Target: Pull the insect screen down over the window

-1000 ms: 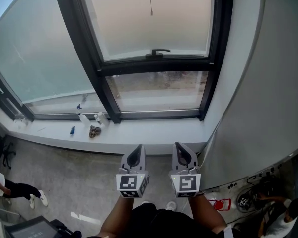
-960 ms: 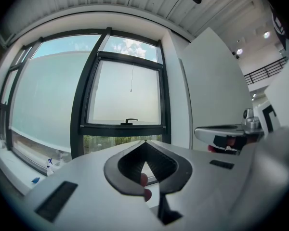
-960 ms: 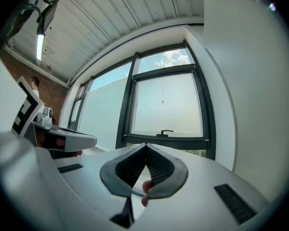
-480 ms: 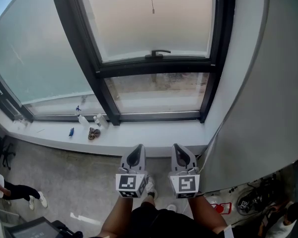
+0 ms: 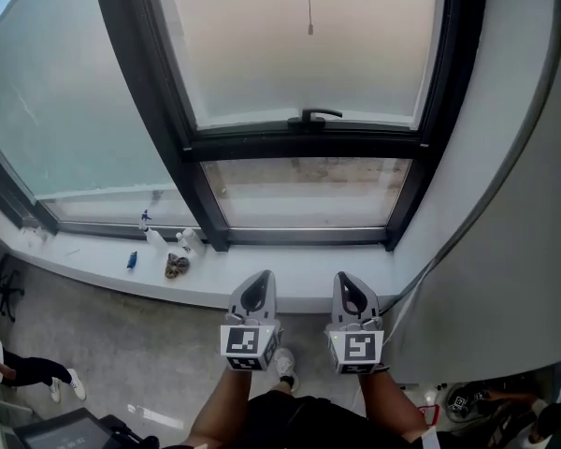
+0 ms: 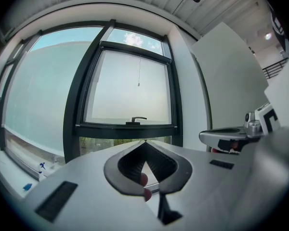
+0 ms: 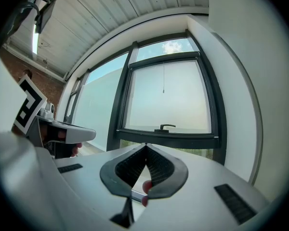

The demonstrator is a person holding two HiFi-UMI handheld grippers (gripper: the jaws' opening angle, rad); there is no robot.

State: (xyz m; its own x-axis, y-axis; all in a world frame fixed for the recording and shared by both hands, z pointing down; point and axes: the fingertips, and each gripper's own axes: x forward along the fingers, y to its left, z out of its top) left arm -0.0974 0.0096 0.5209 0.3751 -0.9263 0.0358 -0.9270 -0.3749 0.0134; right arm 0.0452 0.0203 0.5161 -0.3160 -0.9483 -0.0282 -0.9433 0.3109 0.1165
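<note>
left gripper (image 5: 262, 279) and right gripper (image 5: 342, 279) neared the window (image 5: 262, 64), fingers pressed together; pull cord (image 5: 309, 3) hangs vertical.

A thin pull cord (image 5: 309, 3) hangs before the black-framed window (image 5: 304, 146).

Closed right gripper (image 7: 145, 145) before window (image 7: 183, 105)

White sill (image 5: 309, 265) with small bottles (image 5: 189, 242), blue item (image 5: 131, 260)
</note>
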